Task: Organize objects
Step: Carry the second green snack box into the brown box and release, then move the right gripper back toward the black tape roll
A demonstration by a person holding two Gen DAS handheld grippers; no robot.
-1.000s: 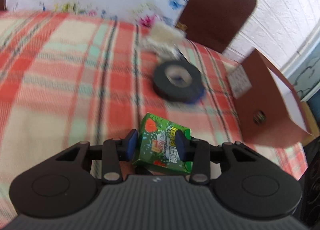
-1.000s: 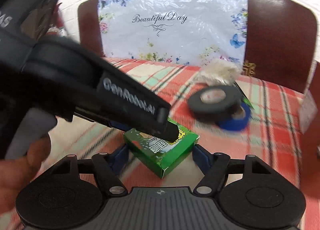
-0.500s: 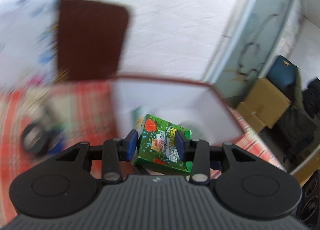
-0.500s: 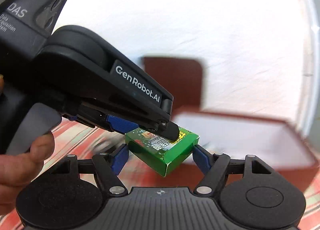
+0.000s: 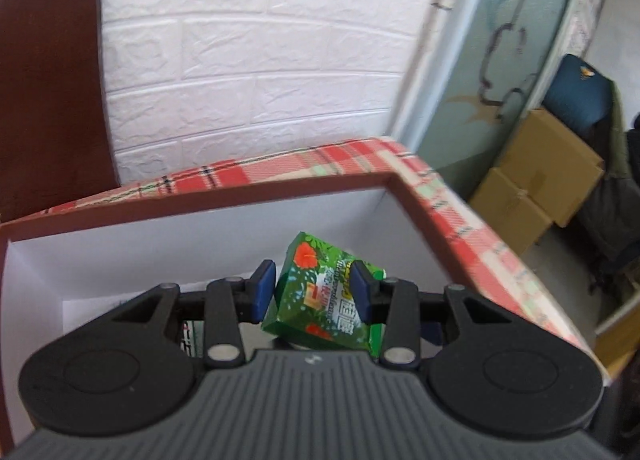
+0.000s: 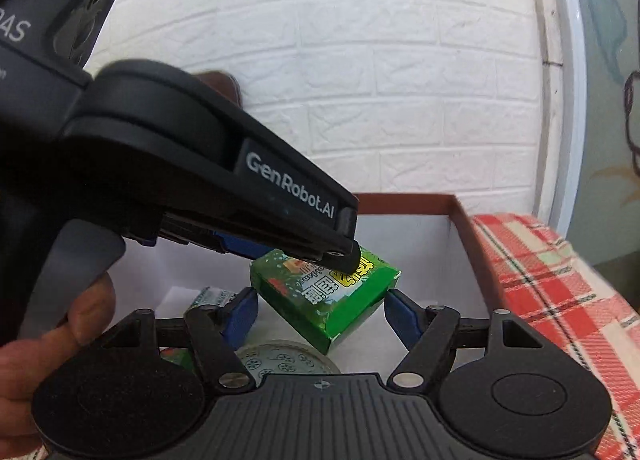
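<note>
Movement is the news: a second ago the green packet (image 5: 326,298) hung over the checked cloth near the rolls of tape, and now it hangs above the open mouth of the storage box (image 5: 200,208), clamped between the blue pads of the left gripper (image 5: 314,292). Half a second back the box was only swinging into view, blurred; in both wrist views it now sits square below the packet, so the carry looks finished and what seems left is to lower and let go.

The right gripper (image 6: 320,312) has its fingers spread wide on either side of the packet without touching it — holding nothing, as far as its own view shows.

The packet is a small cardboard carton, glossy, printed with red flowers and a yellow label, held tilted with one corner down. It looks light and rigid enough to keep its shape under the squeeze. The box has a dark red outer skin and smooth white inner walls, with straight, thin edges. Inside it, the right wrist view shows a round lid with a pale pattern (image 6: 280,358) and a second small printed carton (image 6: 210,296) against the left wall, so the packet would land among things already stored. The tablecloth (image 6: 560,300) is a woven red, cream and green plaid — soft, matte. Behind stands a white embossed brick-pattern wall (image 5: 280,60).
</note>
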